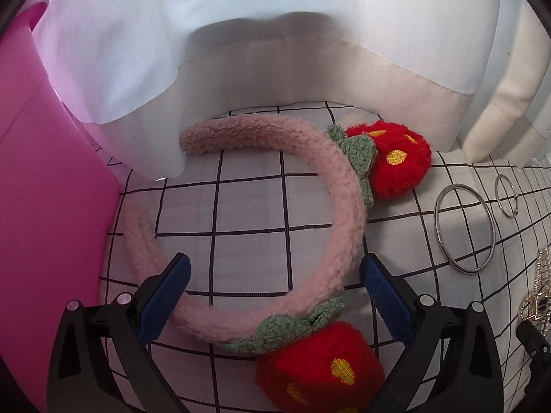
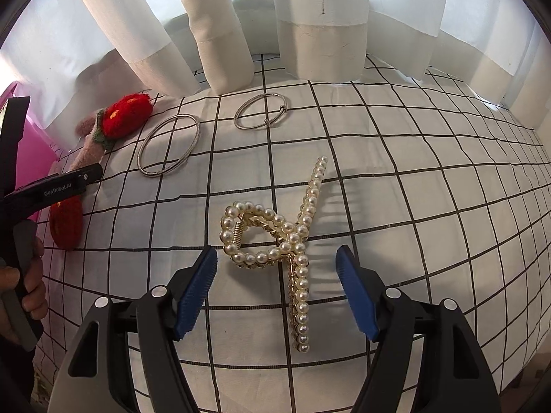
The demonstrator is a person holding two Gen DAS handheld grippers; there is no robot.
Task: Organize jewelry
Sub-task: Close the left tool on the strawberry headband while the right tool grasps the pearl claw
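The left gripper (image 1: 275, 292) has its two blue fingers wide apart, one on each side of the fuzzy pink headband (image 1: 310, 186) low in its picture, probably so it can close on the band. The right gripper (image 2: 277, 287) is also wide apart, with the pearl hair clip (image 2: 275, 241) lying between its fingers in the middle of its picture. Everything rests on the checked cloth (image 2: 413, 206). Only the left view shows the whole headband with both red strawberries and the pink box (image 1: 51, 206) at the left edge. Only the right view shows the clip whole, and the two silver rings (image 2: 168, 144) in the upper left.
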